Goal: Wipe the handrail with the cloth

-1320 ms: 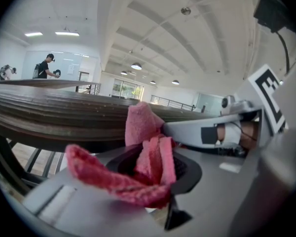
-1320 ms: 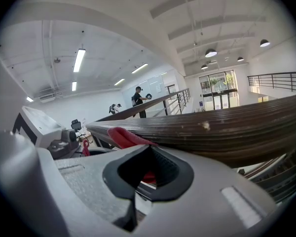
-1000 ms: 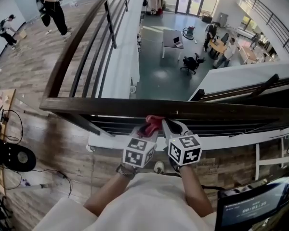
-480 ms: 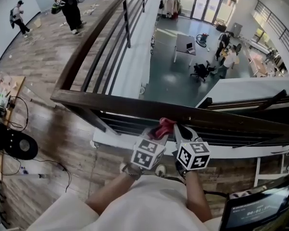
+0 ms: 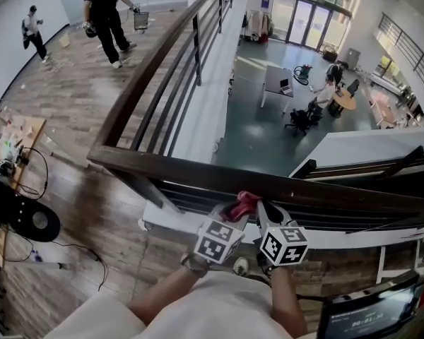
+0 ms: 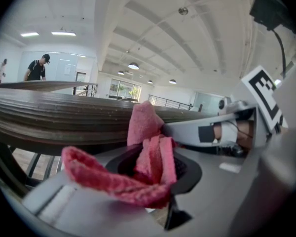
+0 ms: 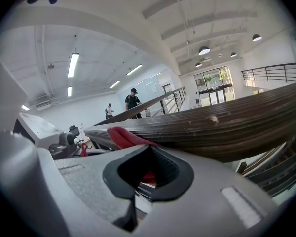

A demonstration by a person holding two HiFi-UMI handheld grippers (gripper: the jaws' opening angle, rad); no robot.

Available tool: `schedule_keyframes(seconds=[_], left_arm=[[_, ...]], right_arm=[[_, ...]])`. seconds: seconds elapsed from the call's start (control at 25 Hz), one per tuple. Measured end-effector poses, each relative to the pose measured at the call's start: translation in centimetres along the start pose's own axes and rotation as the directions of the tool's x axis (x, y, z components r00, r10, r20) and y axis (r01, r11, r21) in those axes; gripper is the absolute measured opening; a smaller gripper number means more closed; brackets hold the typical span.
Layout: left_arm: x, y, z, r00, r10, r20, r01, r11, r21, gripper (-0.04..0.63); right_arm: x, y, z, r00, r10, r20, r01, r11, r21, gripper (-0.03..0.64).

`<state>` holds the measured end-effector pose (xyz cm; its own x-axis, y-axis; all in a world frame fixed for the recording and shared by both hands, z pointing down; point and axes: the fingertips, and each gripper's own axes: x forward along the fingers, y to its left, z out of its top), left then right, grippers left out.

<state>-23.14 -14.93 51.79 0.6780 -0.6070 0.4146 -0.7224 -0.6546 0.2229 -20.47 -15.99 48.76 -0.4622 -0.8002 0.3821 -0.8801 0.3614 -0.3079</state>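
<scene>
A dark wooden handrail (image 5: 162, 169) runs across the head view and turns away at a corner on the left. A pink-red cloth (image 5: 242, 204) lies bunched against the rail's near edge. My left gripper (image 5: 233, 215) is shut on the cloth (image 6: 150, 154), which folds out over its jaws just below the handrail (image 6: 54, 117). My right gripper (image 5: 263, 210) sits right beside it, tips at the cloth. Its jaws are shut under the handrail (image 7: 227, 127), and the cloth (image 7: 126, 136) shows just past them.
Beyond the rail is a drop to a lower floor (image 5: 268, 136) with desks and seated people. Two people (image 5: 109, 16) stand on the wooden floor at the far left. A stand base with cables (image 5: 28, 221) lies left of me, and a screen (image 5: 371, 313) sits at the lower right.
The head view has drifted, so the rail sits lower in the picture. Both grippers and the cloth stay at the same place on the rail. The people at the back left have walked.
</scene>
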Motion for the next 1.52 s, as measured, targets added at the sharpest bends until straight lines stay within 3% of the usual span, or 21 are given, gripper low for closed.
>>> schedule_keyframes(seconds=[0.44,1.16,1.52], left_arm=[[-2.7,3.8,-0.3,1.0,0.019,0.004,-0.019,1.0,0.004,0.072],[-4.9,4.9,0.4,0.994,-0.099,-0.041,0.102,0.993,0.059,0.072],[-4.4,5.6,0.1,0.998,-0.059,-0.017,0.059,0.997,0.054,0.072]], right_arm=[[2.6,3.9,0.0,1.0,0.021,-0.004,-0.021,1.0,0.015,0.003],[3.9,5.6,0.1,0.991,-0.122,0.053,0.117,0.989,0.091,0.003],[3.9,5.5,0.1,0.996,-0.08,0.04,0.076,0.993,0.095,0.003]])
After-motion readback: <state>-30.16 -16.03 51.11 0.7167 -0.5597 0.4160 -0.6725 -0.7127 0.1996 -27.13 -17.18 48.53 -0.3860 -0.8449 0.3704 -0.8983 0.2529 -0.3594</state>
